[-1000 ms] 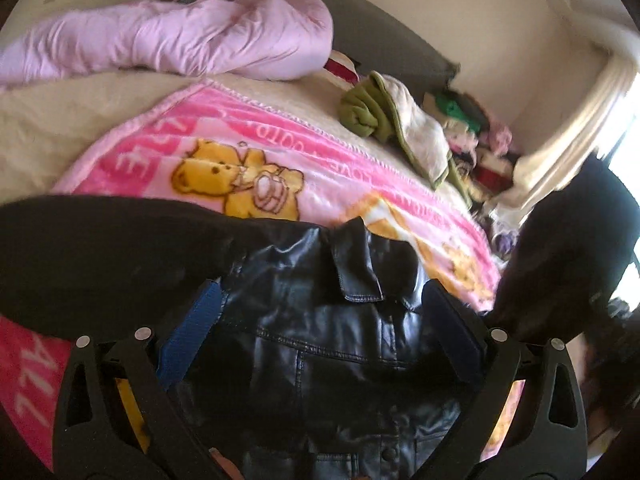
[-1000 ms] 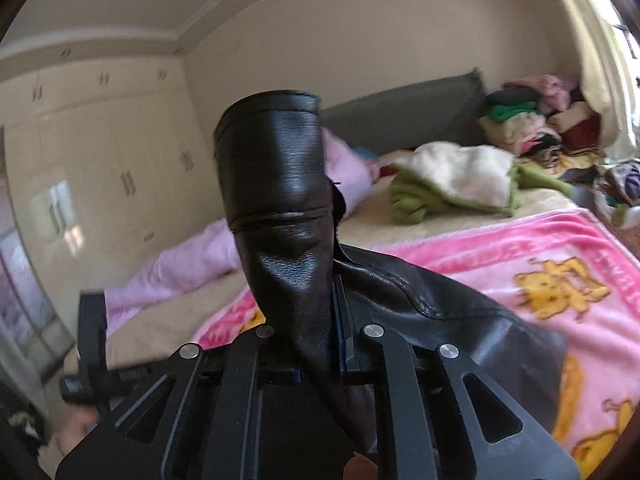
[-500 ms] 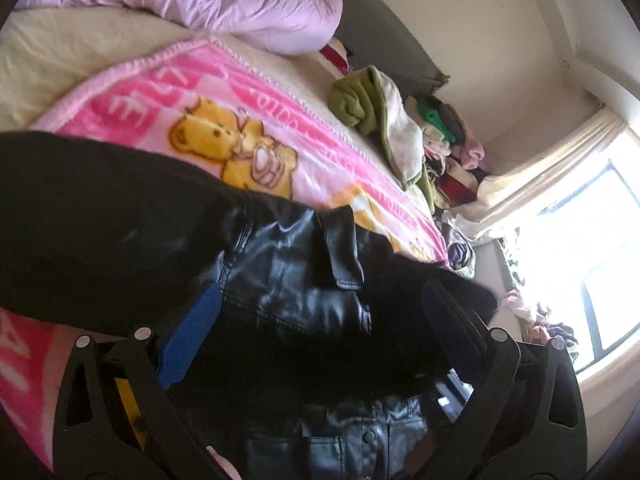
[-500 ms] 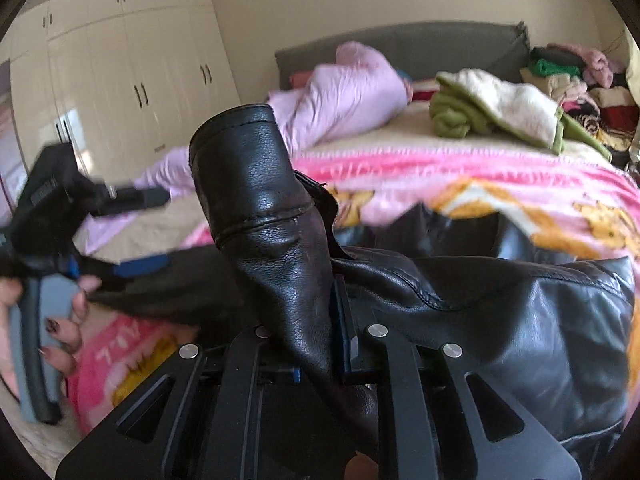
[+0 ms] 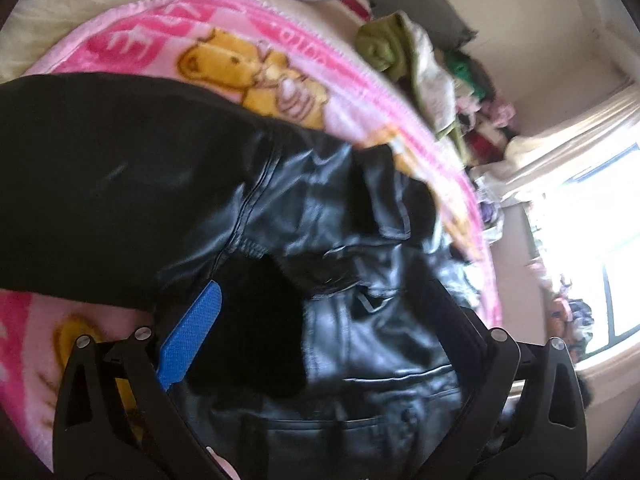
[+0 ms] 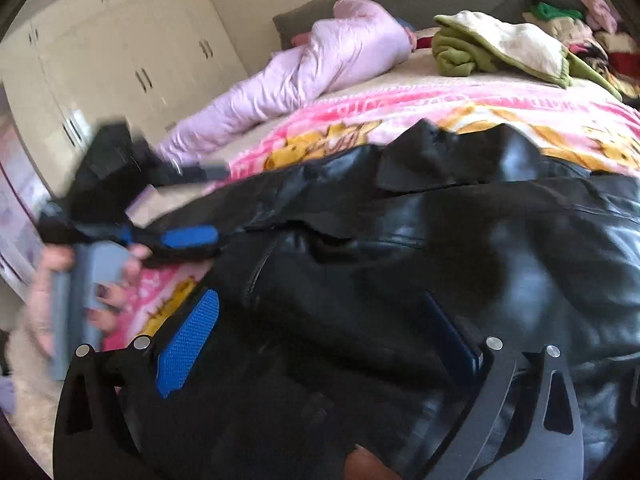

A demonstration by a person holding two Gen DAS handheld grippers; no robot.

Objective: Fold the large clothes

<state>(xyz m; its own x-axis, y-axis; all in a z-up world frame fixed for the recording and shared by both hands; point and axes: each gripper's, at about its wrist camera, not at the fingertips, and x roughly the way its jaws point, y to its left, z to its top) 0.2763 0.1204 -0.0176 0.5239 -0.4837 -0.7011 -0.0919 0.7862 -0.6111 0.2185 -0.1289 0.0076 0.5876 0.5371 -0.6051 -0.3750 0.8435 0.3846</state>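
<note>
The right hand-held gripper (image 6: 320,344) is standing spread wide and its jaws are opening; the black leather jacket (image 6: 440,248) is lying under and between the blue-padded fingers (image 6: 188,344), but the pads are not pressing on it. The far finger is showing only a dark blue edge against the leather.

The left hand-held gripper (image 5: 316,316) is also spread wide over the jacket (image 5: 360,320). One blue pad (image 5: 192,332) is standing beside a dark sleeve opening, and the other finger is dark and blurred against the leather, so nothing is pinched as far as the wrist view shows. In the right wrist view the same left hand-held gripper (image 6: 188,236) is appearing at the left edge, blurred, with a hand (image 6: 60,288) wrapping around its grey handle; its blue pad is lying close to the jacket's sleeve end, and whether it is touching cannot be told.

The jacket is lying spread across the pink blanket (image 5: 280,40) on the bed, front side up with seams, a pocket flap and snaps showing, one sleeve stretching away to the left in the left wrist view.

The blanket is carrying yellow bear pictures and pale lettering along its pink border, too blurred and warped to read. A lilac quilted coat (image 6: 312,64), a green and cream garment (image 6: 492,48) and a heap of mixed clothes (image 6: 580,20) are lying farther up the bed, well apart from the jacket
</note>
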